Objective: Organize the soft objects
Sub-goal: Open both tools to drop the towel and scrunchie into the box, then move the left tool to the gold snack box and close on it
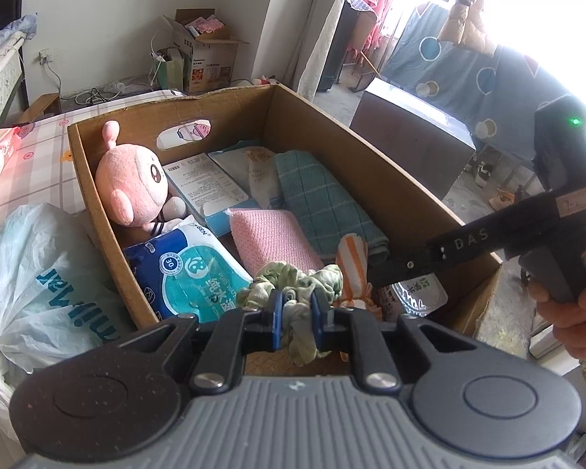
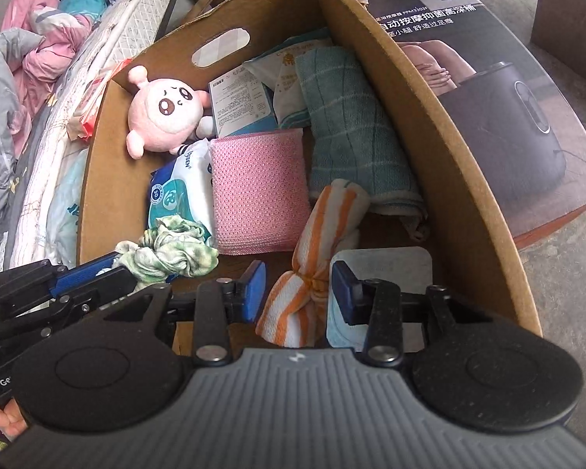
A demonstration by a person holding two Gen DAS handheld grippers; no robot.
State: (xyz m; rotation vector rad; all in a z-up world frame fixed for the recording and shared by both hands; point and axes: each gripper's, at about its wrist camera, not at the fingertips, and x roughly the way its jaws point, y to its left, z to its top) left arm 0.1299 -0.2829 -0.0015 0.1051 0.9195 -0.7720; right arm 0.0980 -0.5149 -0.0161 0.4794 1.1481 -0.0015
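Observation:
An open cardboard box (image 1: 168,107) holds a pink plush toy (image 1: 133,183), a pink knitted cloth (image 1: 269,238), a teal checked towel (image 1: 320,199) and a wipes pack (image 1: 191,269). My left gripper (image 1: 296,312) is shut on a crumpled green cloth (image 1: 293,277), held over the box's near end. In the right wrist view, my right gripper (image 2: 299,291) stands open inside the box (image 2: 410,58). An orange-striped white cloth (image 2: 320,226) lies between its blue pads (image 2: 256,289) with gaps on both sides. The green cloth (image 2: 175,250) shows at the left.
A white plastic bag (image 1: 47,281) bulges against the box's left wall. A large printed carton (image 2: 508,78) stands along its right side. A bed with heaped bedding (image 2: 27,78) lies to the left. A flat blue-white packet (image 2: 383,265) rests in the near right corner.

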